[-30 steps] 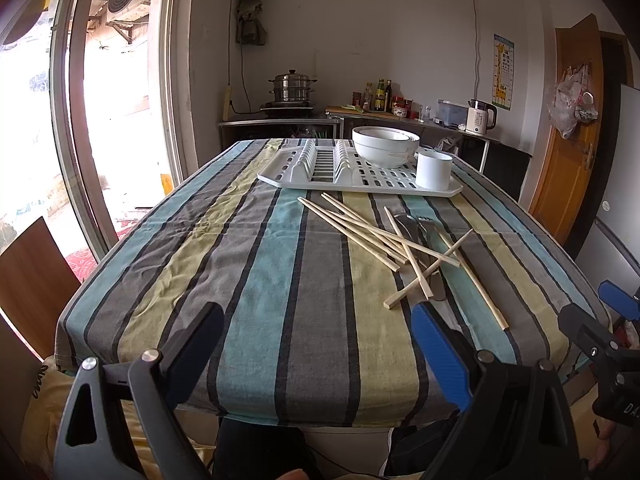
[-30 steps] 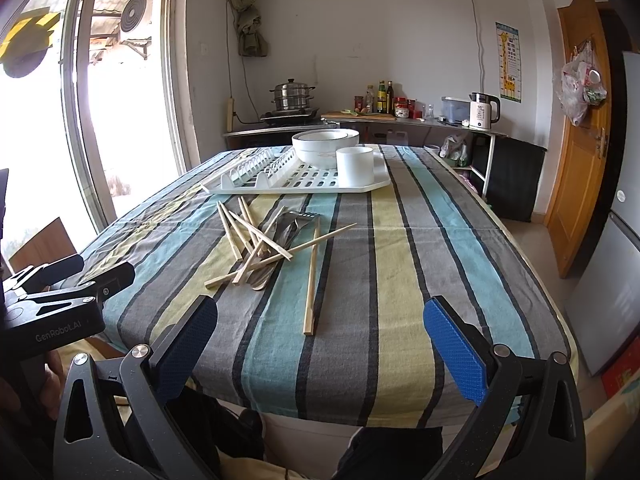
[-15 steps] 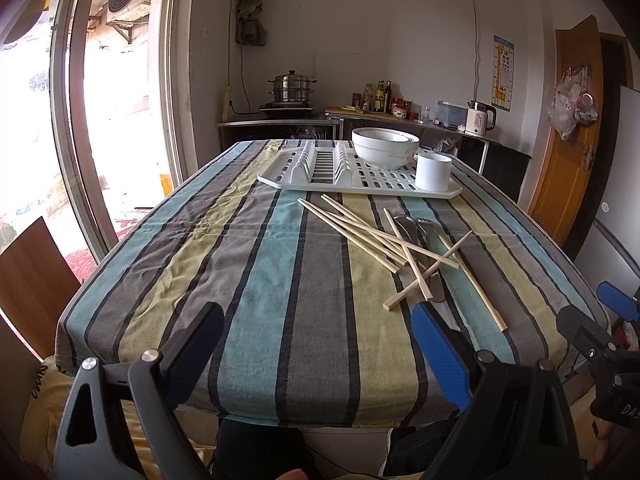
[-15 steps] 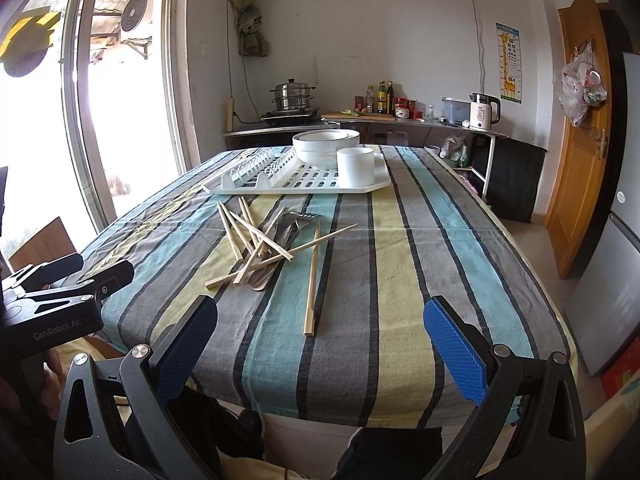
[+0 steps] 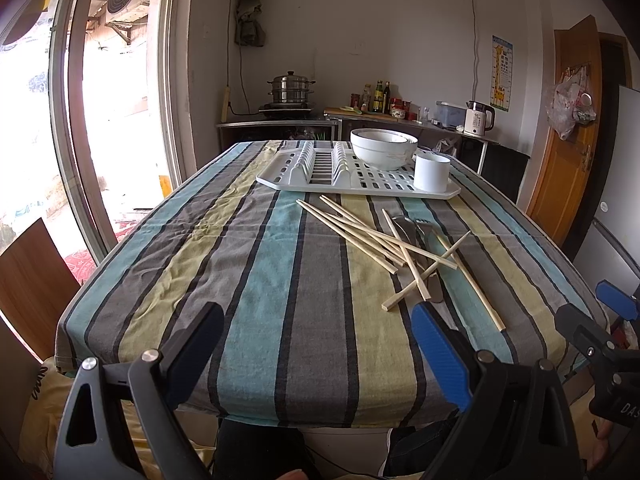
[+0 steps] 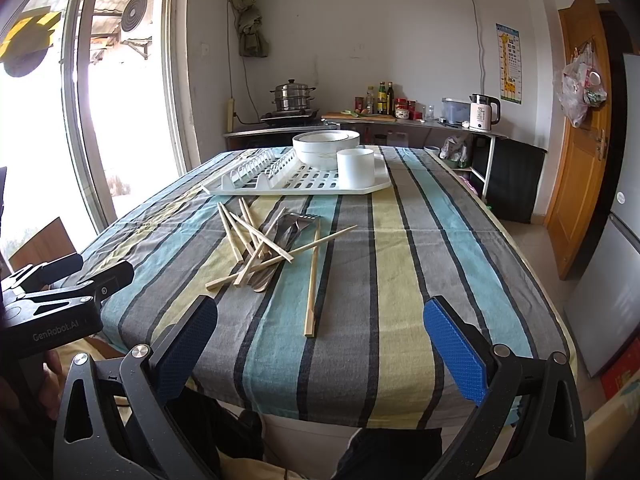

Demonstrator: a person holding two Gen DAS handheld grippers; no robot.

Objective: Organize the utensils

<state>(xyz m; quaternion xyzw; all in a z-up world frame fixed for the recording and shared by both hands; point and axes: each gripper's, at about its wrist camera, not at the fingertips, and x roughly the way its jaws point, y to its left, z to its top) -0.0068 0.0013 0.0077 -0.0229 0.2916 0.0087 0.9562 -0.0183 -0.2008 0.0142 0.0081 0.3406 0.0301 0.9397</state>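
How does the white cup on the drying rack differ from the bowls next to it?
The white cup is a narrow, straight-walled cylinder; the bowls are wide and flared. The cup stands alone at the rack's near corner; the bowls are stacked behind it. The bowls have a dark rim line; the cup is plain. Both are white and upright.

Striped table [image 5: 280, 264]; white rack [image 5: 360, 182], chopsticks [image 5: 360, 232] crossed over cutlery [image 6: 288, 226].

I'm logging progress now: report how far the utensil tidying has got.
Done: nothing. The chopsticks and metal cutlery lie heaped on the tablecloth; the cup on the drying rack looks empty. In hand: nothing; left gripper and right gripper are open. Everything remains.
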